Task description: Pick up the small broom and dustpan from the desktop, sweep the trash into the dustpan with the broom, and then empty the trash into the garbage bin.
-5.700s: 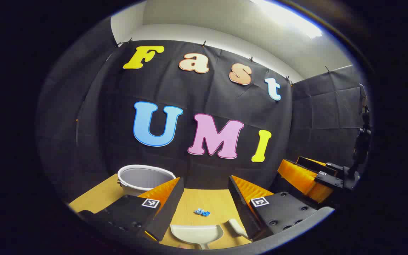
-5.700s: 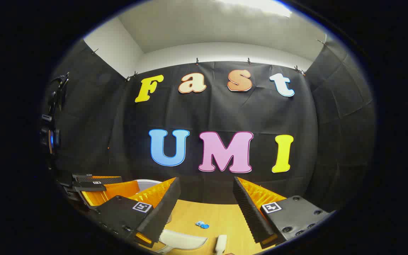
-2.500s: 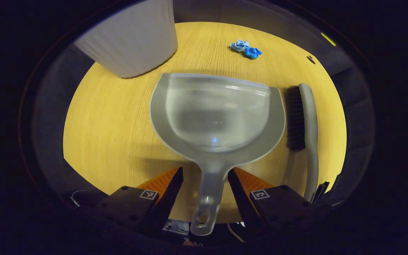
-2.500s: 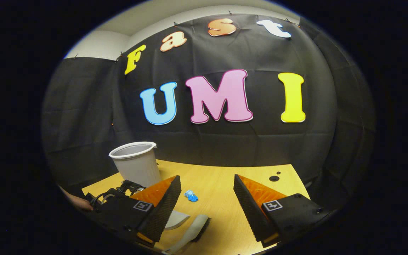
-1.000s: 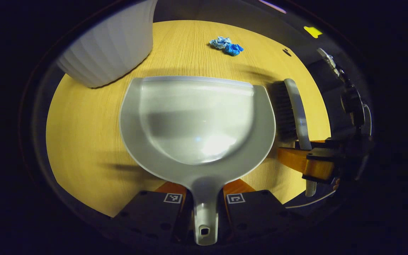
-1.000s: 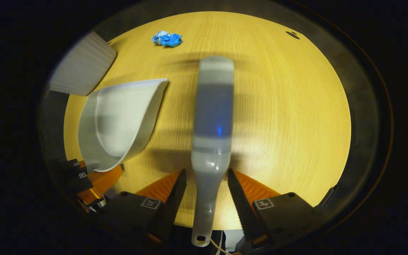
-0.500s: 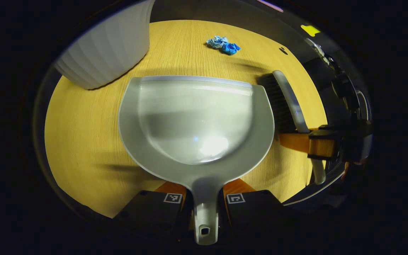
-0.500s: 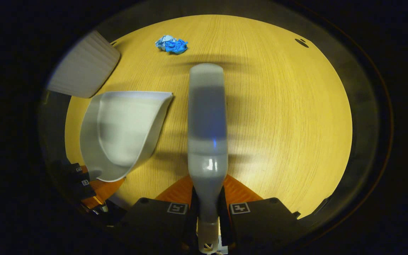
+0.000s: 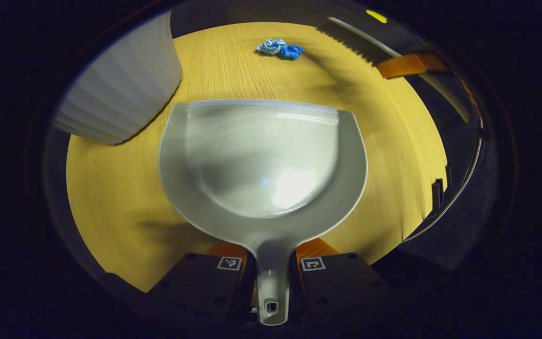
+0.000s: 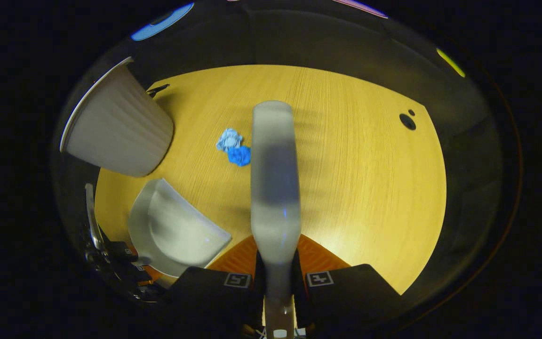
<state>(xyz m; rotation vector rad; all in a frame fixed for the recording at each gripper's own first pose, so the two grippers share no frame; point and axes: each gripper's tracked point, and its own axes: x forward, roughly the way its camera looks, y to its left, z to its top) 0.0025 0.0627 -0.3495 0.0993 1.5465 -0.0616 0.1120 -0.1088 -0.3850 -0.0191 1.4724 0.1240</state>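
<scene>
- Desktop (image 9: 111, 197) of pale wood, carrying everything below.
- Garbage bin (image 9: 120, 94), white and ribbed, standing at far left of desktop, just beside dustpan's left corner in left gripper view.
- Dustpan (image 9: 261, 155), grey, mouth pointing away toward trash; handle pinched between both fingers of left gripper (image 9: 271, 268).
- Broom (image 10: 273, 183), grey back facing camera in right gripper view, head reaching just right of trash; handle clamped between both fingers of right gripper (image 10: 278, 280).
- Trash (image 10: 234, 147), small crumpled blue wad, lying on desktop beyond dustpan's lip, apart from it.
</scene>
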